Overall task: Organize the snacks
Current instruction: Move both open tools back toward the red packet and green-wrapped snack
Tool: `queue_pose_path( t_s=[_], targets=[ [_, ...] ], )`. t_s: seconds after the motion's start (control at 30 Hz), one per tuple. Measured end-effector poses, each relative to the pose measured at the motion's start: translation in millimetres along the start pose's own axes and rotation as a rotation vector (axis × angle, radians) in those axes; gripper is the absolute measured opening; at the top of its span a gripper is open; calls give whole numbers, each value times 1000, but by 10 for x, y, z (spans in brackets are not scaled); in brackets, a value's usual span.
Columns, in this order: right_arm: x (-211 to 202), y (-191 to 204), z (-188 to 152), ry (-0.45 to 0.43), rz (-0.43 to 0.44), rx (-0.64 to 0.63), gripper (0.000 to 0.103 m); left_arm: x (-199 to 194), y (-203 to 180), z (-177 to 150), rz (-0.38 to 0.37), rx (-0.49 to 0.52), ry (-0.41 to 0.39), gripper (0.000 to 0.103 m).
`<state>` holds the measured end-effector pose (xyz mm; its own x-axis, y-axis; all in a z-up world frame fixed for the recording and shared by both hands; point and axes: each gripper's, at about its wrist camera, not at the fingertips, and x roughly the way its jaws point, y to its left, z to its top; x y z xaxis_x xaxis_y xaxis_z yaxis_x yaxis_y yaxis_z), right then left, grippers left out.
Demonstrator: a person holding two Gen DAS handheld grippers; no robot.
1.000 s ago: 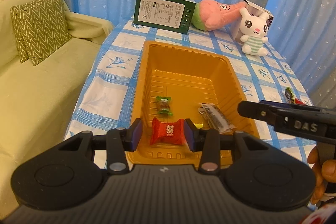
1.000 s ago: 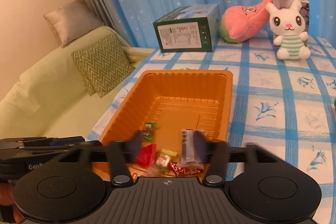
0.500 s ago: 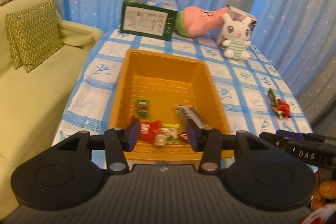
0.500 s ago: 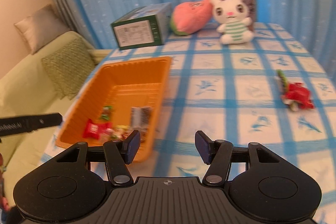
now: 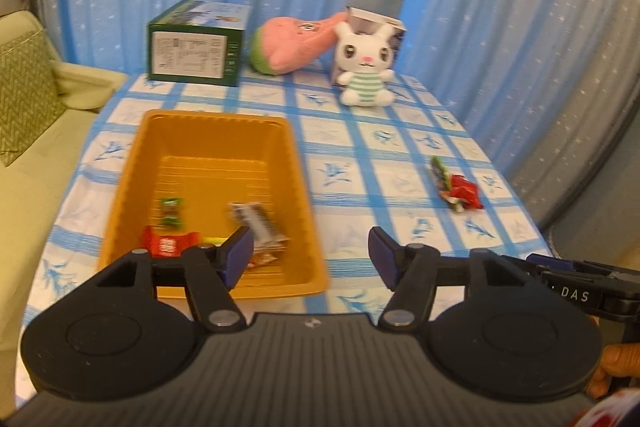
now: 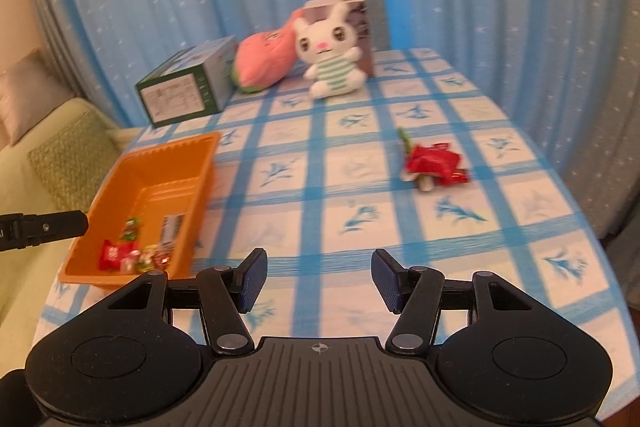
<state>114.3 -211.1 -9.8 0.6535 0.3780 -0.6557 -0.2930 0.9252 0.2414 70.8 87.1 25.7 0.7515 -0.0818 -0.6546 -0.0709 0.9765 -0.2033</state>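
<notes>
Both jaws empty (left opening now).

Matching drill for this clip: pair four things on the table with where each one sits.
Things:
1. red square candy
2. red snack pile
3. white rabbit plush
4. green box

Places:
A. far left end of the table, by the curtain
B. on the bare tablecloth, right of the tray
C. inside the orange tray, near end
D. leaning against a small carton at the far end

Pairs: 1-C, 2-B, 3-D, 4-A
</notes>
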Motion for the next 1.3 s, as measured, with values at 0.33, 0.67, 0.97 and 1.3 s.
queue_pose_path(
  t_s=[0.33, 0.67, 0.97, 1.3],
  targets=[
    [-223, -424, 11, -31, -67, 51, 58, 147, -480, -8, -63, 53, 19, 66],
    [-253, -761, 80, -47, -101, 86, 58, 337, -854, 34, -110, 114, 41, 67],
    [-153, -1013, 168, -43, -117, 81, 58, 627, -1099, 85, -126, 145, 66, 67],
    [216, -1241, 318, -19, -102, -9, 58, 1117, -1327, 154, -144, 167, 98, 67]
  ],
)
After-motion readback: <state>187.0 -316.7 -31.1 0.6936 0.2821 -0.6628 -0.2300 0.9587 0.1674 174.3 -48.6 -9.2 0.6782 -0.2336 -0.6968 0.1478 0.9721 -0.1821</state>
